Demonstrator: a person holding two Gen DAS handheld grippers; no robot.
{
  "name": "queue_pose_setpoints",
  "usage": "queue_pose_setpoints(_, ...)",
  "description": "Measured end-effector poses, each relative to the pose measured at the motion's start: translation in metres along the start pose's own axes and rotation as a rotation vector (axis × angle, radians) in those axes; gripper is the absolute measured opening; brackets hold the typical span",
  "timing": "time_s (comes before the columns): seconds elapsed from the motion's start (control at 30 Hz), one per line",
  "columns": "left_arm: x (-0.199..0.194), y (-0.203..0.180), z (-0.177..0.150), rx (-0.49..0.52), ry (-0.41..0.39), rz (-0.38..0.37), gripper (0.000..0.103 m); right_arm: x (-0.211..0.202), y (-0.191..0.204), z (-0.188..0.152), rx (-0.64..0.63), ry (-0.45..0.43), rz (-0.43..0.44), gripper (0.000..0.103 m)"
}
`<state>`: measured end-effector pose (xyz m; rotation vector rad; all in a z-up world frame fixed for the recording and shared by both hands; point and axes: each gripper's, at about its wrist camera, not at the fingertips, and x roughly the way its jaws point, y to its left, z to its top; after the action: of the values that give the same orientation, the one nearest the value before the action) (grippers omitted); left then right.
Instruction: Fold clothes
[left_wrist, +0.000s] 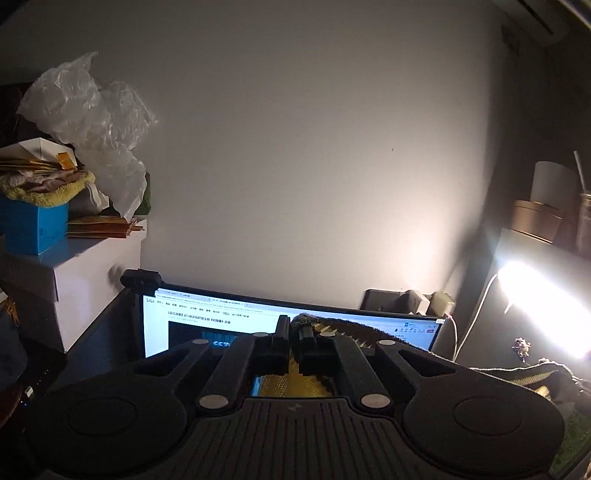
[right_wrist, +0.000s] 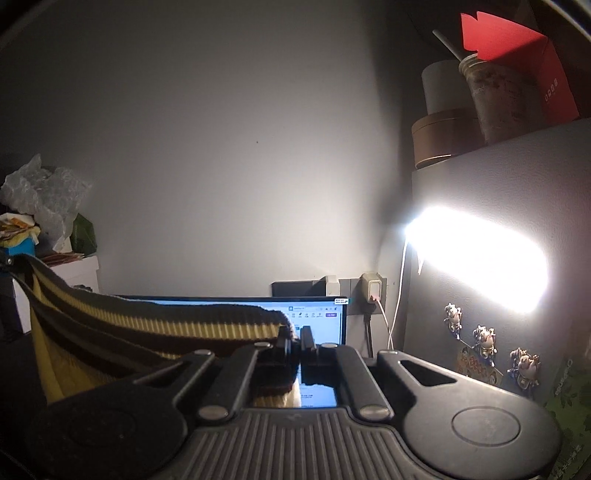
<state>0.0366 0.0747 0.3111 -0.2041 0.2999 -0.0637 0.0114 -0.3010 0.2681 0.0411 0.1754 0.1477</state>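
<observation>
both grippers' black fingers clamped on ribbed, yellow-and-dark striped knit garment

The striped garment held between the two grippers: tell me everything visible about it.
The garment looks like a ribbed knit in yellow with dark brown or black stripes. It is held up in front of the lit monitor, one edge stretched between the grippers and the rest hanging below. The left gripper and the right gripper are each shut on that edge. Its full shape is out of view.
</observation>
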Motion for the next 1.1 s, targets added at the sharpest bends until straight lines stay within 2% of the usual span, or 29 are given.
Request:
queue_pose_setpoints(0.2,0.061,0.011,0.012,-0.044,0.017,-0.006,0.004,0.032,-0.008,0.026,0.051,0.006,-0.015,0.003)
queue_pose_setpoints(0.33,0.104,0.015,0.029,-0.086,-0.032,-0.013,0.004,0.076,-0.008,0.039,0.026,-0.036,-0.057,0.003)
queue_pose_setpoints(0.43,0.099,0.016,0.048,-0.123,-0.132,-0.093,0.004,0.089,-0.014,0.060,0.068,-0.139,-0.059,0.003)
queue_pose_setpoints(0.5,0.084,0.016,0.054,-0.105,-0.196,-0.136,0.004,0.083,-0.019,0.072,0.091,-0.233,-0.051,0.003)
queue_pose_setpoints(0.53,0.078,0.015,0.049,-0.080,-0.203,-0.141,0.004,0.075,-0.020,0.075,0.093,-0.280,-0.051,0.003)
queue_pose_setpoints(0.6,0.070,0.013,0.032,-0.018,-0.193,-0.133,0.004,0.062,-0.022,0.071,0.085,-0.319,-0.033,0.003)
queue_pose_setpoints(0.67,0.062,0.012,0.014,0.044,-0.183,-0.126,0.004,0.056,-0.019,0.054,0.053,-0.303,-0.026,0.003)
queue_pose_setpoints(0.77,0.068,0.020,-0.047,0.116,-0.105,-0.113,0.004,0.055,-0.016,0.001,0.021,-0.208,0.032,0.003)
queue_pose_setpoints(1.0,0.099,0.061,-0.222,0.159,0.129,-0.113,0.004,0.087,-0.010,-0.172,-0.007,0.070,0.137,0.003)
queue_pose_setpoints(1.1,0.109,0.077,-0.286,0.134,0.220,-0.133,0.004,0.104,-0.015,-0.250,0.049,0.200,0.168,0.003)
